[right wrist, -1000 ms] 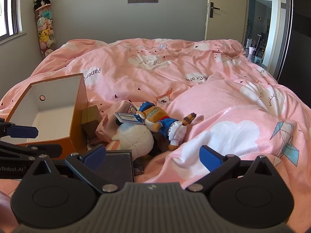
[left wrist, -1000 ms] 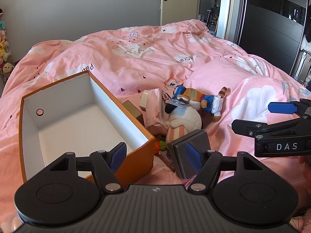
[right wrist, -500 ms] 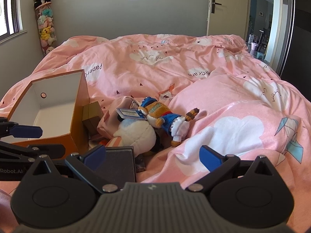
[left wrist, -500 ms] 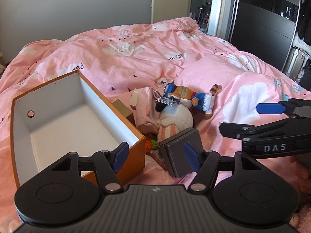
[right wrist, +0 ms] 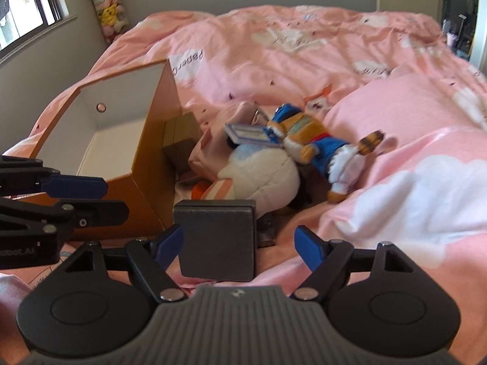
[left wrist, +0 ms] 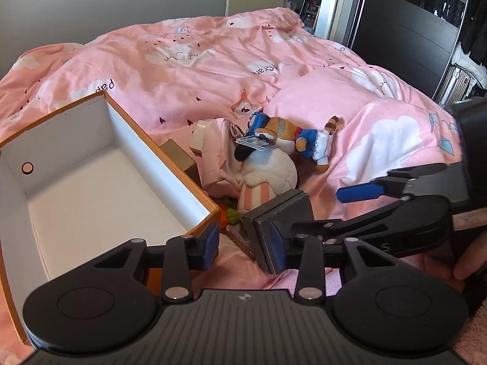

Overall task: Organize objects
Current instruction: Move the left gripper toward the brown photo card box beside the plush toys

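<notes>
An open orange box with a white inside lies on the pink bed; it also shows in the right wrist view. Beside it is a pile: a dark grey square box, a white plush, an orange-and-blue plush doll, a pink pouch and a gold box. My left gripper is open, low by the orange box's near corner and the grey box. My right gripper is open, straddling the grey box's near side without touching it.
The pink duvet covers the bed, with a raised pillow fold to the right. A dark wardrobe stands on the right, a window and a stack of plush toys on the left wall. A small orange-and-green item lies under the pile.
Both grippers have moved forward and down toward the pile. The right gripper now brackets the grey box. Both stay open; the objects have not moved.
</notes>
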Demonstrator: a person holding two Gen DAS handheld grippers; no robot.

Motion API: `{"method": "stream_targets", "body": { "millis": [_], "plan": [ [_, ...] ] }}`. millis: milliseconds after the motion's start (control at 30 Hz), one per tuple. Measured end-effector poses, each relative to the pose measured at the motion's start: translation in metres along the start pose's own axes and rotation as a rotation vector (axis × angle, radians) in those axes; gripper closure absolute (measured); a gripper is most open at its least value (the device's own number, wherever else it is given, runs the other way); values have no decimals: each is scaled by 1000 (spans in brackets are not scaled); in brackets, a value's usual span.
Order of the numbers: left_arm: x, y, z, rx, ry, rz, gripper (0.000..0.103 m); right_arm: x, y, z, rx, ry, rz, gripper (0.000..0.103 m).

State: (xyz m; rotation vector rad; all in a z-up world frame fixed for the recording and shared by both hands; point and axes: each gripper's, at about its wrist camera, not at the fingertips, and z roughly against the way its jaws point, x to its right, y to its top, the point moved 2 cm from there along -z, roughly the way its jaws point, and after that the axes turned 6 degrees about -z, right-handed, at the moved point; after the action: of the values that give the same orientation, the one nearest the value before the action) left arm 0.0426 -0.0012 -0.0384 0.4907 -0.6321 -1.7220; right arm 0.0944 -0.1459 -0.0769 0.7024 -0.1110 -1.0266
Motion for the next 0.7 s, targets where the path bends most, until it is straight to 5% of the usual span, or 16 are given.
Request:
{"method": "stream_targets", "body": {
  "millis": [400,500,700],
  "plan": [
    [3,7,-13,0,1,-40,58,11,3,-58,-140,168,-101,20],
    [4,6,-15,-10,-1,-39,58,10,2,-55,-139,228,-111,41],
    [6,6,-14,-10,-25,-59,58,3,-1,-28,-76,186,-65,55]
  ]
}}
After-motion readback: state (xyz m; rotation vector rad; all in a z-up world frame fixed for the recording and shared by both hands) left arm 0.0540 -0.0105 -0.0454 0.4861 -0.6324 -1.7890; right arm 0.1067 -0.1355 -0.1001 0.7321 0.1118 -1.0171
